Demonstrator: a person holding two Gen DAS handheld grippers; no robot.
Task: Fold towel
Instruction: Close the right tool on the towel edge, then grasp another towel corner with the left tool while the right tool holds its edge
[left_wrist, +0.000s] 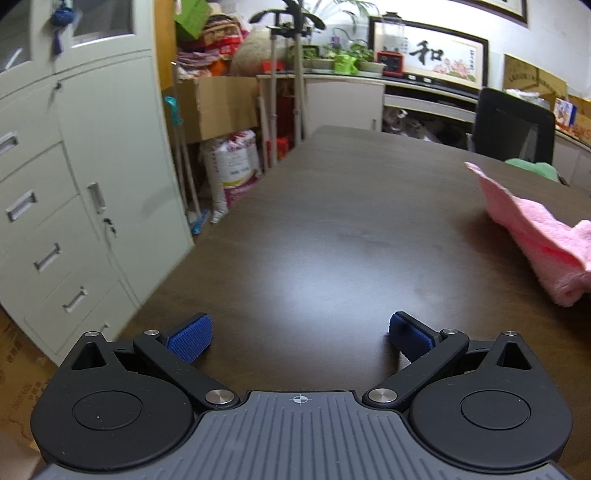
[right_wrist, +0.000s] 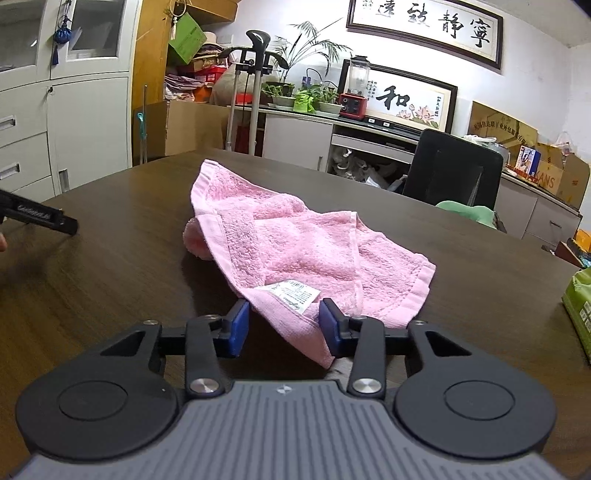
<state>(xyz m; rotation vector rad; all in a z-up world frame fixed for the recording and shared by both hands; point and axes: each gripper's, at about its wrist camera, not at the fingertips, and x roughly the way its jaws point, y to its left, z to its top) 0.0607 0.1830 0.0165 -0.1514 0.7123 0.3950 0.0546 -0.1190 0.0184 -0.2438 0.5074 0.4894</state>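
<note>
Nearest to me, my right gripper (right_wrist: 283, 328) is tipped down over the table (right_wrist: 110, 295) with the near corner of the pink towel (right_wrist: 295, 254) lying between its blue pads (right_wrist: 238, 328); the pads are partway in, with a gap on either side of the cloth, so I judge it not yet clamped and grasping nothing. The white care label (right_wrist: 293, 295) sits right at that corner, just ahead of the pads; to do this pinch well, I think I should take the hem below the label, catching only the top layer, and close fully before lifting, since the cloth is rumpled and doubled there and a loose bite would let it slip.

My left gripper (left_wrist: 299, 336) hangs over bare tabletop, jaws wide and released, nothing between them; the towel (left_wrist: 535, 236) is well off to its right, its closest rolled edge apart from my fingers; in the right wrist view that left tool (right_wrist: 40, 218) shows as a dark tip at the far left.

Farther out, the towel lies crumpled mid-table, one corner reaching toward the far edge; open dark wood surrounds it on the left and ahead, giving room to spread it. A green packet (right_wrist: 580, 306) crowds the right edge; a black chair (right_wrist: 452, 170) stands beyond the table.
</note>
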